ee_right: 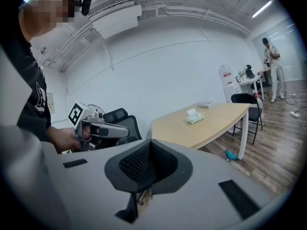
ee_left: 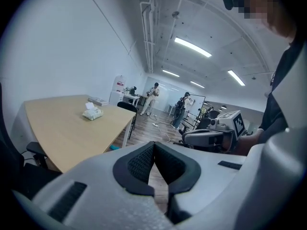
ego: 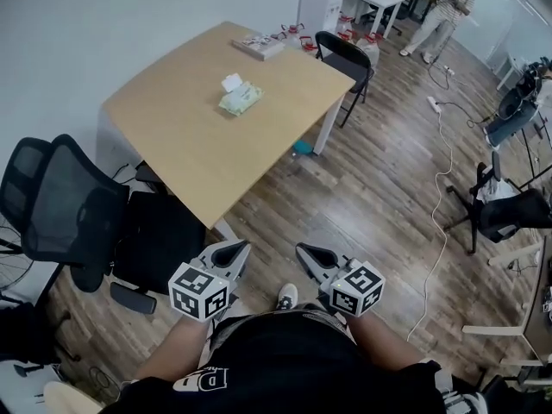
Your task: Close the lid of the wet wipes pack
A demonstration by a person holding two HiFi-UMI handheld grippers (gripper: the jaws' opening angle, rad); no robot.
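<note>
The wet wipes pack (ego: 241,98) is pale green and lies near the middle of the wooden table (ego: 190,145), with its white lid flap standing open at its far end. It is small and far off in the left gripper view (ee_left: 93,112) and the right gripper view (ee_right: 195,118). Both grippers are held low, close to the person's body and well short of the table. My left gripper (ego: 237,248) (ee_left: 154,145) is shut with nothing in it. My right gripper (ego: 304,250) (ee_right: 150,143) is also shut and holds nothing.
A black mesh office chair (ego: 60,205) stands at the table's near left corner and a black folding chair (ego: 345,59) at its far right side. A book stack (ego: 259,47) lies at the table's far end. White cables (ego: 444,197) run across the wooden floor. A person (ego: 444,11) stands at the back.
</note>
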